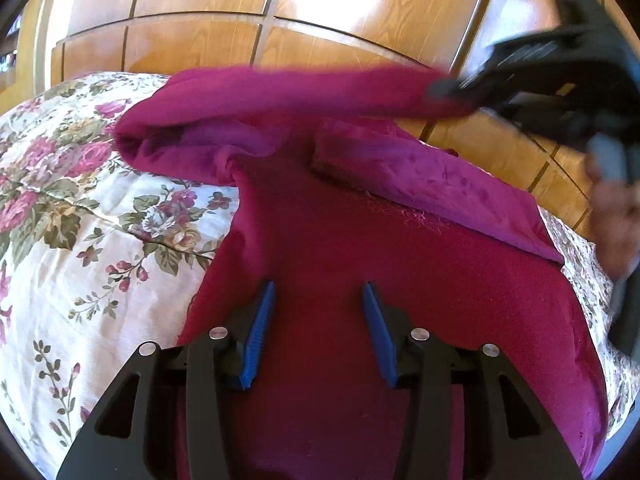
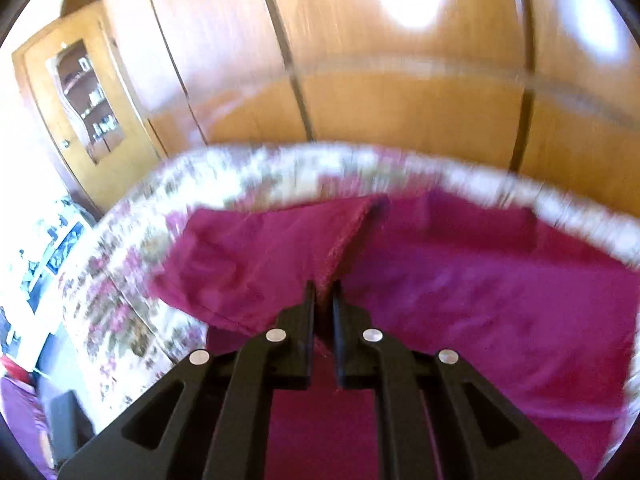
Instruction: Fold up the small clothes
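two grippers work over one magenta garment (image 1: 340, 280) spread on a floral bedspread (image 1: 80, 240), with wooden wardrobe doors (image 1: 200, 8) behind the bed. the left gripper (image 1: 320, 292) hangs over the near part of the cloth with its blue pads (image 1: 260, 328) standing apart and nothing pinched between them. the right gripper (image 2: 325, 292) is clenched on a ridge of the garment, its jaws nearly together with fabric rising between them; in the left wrist view it appears blurred at the upper right (image 1: 452, 88), holding a sleeve-like strip lifted clear of the bed and stretched across the far side. a folded flap of the garment lies on the right of the body.
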A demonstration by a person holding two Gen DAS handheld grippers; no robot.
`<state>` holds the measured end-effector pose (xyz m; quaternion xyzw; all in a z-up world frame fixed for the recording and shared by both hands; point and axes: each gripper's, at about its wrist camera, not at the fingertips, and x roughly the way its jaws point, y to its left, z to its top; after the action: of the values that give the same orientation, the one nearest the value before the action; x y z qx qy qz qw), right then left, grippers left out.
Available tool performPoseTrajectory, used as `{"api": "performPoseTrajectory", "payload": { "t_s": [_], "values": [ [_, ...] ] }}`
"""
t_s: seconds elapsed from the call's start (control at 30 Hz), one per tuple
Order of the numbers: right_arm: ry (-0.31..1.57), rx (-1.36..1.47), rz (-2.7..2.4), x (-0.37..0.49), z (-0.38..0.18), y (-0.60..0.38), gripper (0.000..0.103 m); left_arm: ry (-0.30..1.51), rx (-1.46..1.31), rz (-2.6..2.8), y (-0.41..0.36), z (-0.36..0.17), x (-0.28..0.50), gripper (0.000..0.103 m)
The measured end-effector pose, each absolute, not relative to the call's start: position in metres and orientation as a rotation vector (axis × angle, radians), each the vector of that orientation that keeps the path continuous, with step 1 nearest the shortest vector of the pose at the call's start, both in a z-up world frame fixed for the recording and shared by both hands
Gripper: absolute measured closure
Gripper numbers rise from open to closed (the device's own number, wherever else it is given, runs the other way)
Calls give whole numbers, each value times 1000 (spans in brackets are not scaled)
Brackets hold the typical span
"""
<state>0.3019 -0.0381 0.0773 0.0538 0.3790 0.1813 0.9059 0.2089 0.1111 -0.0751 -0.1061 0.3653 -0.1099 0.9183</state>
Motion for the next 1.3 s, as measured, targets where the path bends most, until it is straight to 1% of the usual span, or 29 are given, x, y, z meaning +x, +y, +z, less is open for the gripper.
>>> {"api": "performPoseTrajectory", "payload": {
  "t_s": [0.07, 0.13, 0.23, 0.33, 0.47, 0.6, 0.67, 0.7, 0.73, 0.77, 0.83, 0.93, 1.1, 1.2, 1.3],
  "values": [
    [733, 119, 335, 300, 98, -63, 96, 751, -208, -221, 109, -75, 208, 58],
    [705, 121, 279, 299, 106, -88, 96, 752, -202, -217, 108, -75, 207, 58],
    [719, 155, 190, 298, 101, -133, 96, 753, -194, -213, 105, -75, 206, 58],
    [779, 216, 91, 295, 74, -183, 96, 756, -185, -205, 104, -74, 207, 58],
    [868, 266, -16, 288, 31, -225, 96, 763, -178, -201, 102, -74, 207, 58],
    [941, 300, -86, 284, -6, -247, 96, 785, -174, -201, 101, -72, 210, 58],
    [946, 311, -86, 283, -11, -253, 96, 809, -162, -202, 100, -70, 212, 58],
    [943, 311, -84, 283, -10, -254, 94, 822, -154, -200, 99, -68, 213, 58],
    [940, 310, -87, 282, -8, -255, 86, 841, -149, -195, 99, -64, 214, 58],
    [933, 311, -87, 278, -7, -256, 75, 851, -152, -192, 100, -61, 215, 58],
    [897, 303, -87, 270, 5, -257, 64, 849, -164, -193, 102, -48, 214, 58],
    [824, 276, -71, 257, 30, -251, 53, 789, -165, -211, 102, -27, 217, 58],
    [798, 270, -1, 271, 41, -227, 52, 738, -163, -238, 87, -5, 253, 58],
    [833, 253, 13, 288, 26, -212, 52, 738, -143, -267, 70, -2, 283, 58],
    [889, 225, 1, 296, -2, -205, 50, 812, -113, -254, 60, -23, 312, 58]
  ]
}}
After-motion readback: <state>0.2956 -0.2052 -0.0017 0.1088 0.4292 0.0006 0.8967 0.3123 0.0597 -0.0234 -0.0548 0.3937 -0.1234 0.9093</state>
